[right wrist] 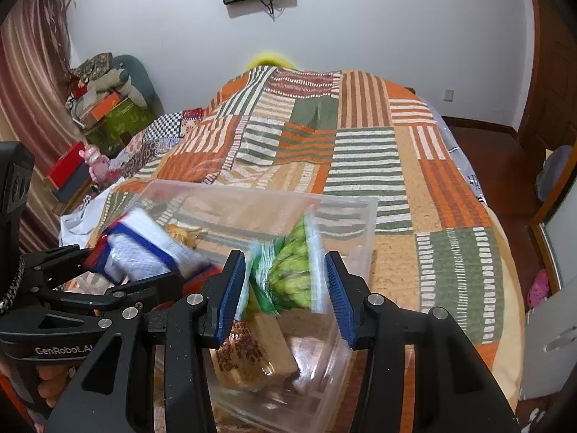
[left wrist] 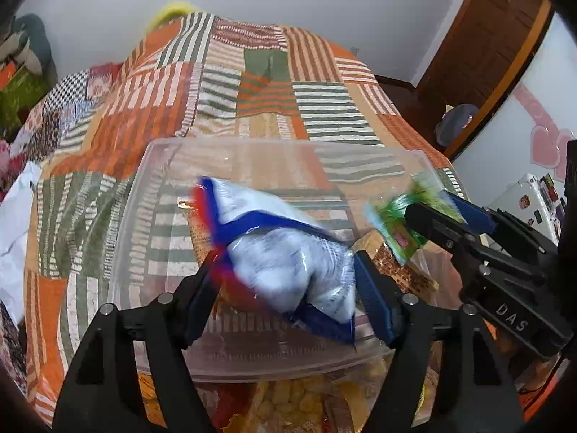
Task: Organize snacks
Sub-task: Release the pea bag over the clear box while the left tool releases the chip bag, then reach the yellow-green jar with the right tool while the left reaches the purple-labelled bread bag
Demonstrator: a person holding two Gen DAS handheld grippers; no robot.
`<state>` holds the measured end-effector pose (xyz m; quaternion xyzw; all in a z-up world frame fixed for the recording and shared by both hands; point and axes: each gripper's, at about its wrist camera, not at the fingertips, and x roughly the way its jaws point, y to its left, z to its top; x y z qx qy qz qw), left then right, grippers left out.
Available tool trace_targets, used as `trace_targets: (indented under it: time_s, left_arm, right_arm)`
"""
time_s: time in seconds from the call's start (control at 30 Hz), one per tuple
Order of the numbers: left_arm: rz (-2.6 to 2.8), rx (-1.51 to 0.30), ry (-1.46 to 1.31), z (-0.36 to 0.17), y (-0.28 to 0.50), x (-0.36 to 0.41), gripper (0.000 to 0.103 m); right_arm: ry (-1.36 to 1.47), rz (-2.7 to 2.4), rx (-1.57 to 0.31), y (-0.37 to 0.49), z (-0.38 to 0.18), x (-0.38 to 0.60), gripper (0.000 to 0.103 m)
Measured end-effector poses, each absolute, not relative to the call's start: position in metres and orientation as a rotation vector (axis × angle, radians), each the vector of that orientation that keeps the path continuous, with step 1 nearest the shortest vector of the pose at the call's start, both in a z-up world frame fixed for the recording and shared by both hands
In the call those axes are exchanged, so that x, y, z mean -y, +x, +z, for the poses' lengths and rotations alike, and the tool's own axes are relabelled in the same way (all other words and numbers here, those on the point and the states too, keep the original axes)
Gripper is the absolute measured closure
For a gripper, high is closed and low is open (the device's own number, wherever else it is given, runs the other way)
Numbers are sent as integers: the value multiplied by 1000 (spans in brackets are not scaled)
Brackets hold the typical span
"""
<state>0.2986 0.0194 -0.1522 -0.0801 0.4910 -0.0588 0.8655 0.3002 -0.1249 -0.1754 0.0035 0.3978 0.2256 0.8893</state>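
A clear plastic bin (left wrist: 151, 166) (right wrist: 360, 223) sits on the bed. A white and blue snack bag (left wrist: 285, 252) (right wrist: 144, 249), blurred, lies between my left gripper's (left wrist: 285, 296) spread fingers over the bin. A green snack bag (right wrist: 292, 270) (left wrist: 404, 223) sits between my right gripper's (right wrist: 285, 296) open fingers above the bin's right part. A brown snack pack (right wrist: 252, 353) (left wrist: 393, 263) lies inside the bin. The right gripper shows in the left wrist view (left wrist: 443, 216).
A striped patchwork quilt (left wrist: 252, 83) (right wrist: 360, 144) covers the bed. Yellow snack bags (left wrist: 299, 404) lie in front of the bin. A white bag (left wrist: 14, 223) lies at the left. Boxes (right wrist: 108, 115) are stacked by the far left wall.
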Motion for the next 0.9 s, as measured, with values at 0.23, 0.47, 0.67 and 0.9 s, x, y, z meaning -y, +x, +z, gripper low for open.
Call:
trace_targets:
  time_s: [0.23,0.47,0.67,0.9]
  left_arm:
    - [-126,-1005,-186,-143,293,-23,28]
    - [-127,-940,-157,-117,271,-22,27]
    - [-121,-864,-133,-90,241,-24,27]
    - [-89,-748,-62,-57,193,-24,23]
  right_arm:
    - [0,471,-820,296,-171,128,54]
    - [5,473,-766,277,-150,135,50]
    - [4,466,-685,250,-125,148,44]
    - [3,462,-619,221,-109,158,38]
